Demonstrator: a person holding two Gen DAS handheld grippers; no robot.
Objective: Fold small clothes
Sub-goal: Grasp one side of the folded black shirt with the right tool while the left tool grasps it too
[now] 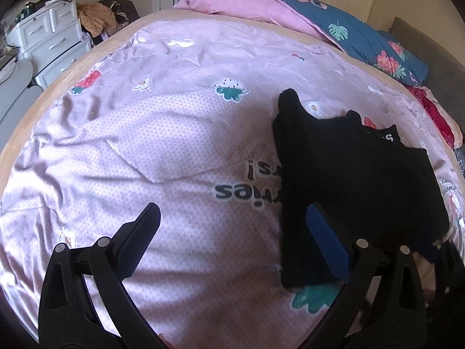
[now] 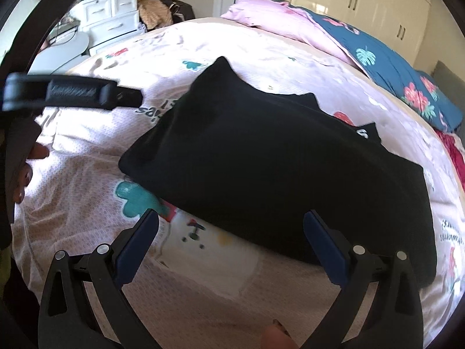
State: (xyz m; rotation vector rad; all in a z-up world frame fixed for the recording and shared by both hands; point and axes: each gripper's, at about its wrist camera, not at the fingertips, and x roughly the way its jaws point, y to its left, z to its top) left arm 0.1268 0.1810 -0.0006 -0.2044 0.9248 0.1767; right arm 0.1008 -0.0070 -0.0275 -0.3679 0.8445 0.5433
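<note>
Both grippers, left (image 1: 232, 229) and right (image 2: 231, 232), hang spread wide over the bed (image 1: 145, 145), holding nothing. Just ahead of the right one lies the folded black garment (image 2: 276, 168). Beyond it, a pink quilt (image 2: 279, 20).

We hold our left gripper (image 1: 232, 226) with its jaws spread wide, nothing between them, just left of the black garment (image 1: 354, 180). Our right gripper (image 2: 231, 232) is likewise spread wide at the garment's near edge, gripping nothing. Our left hand (image 2: 27, 171) shows at that view's left margin, fingers curled.
</note>
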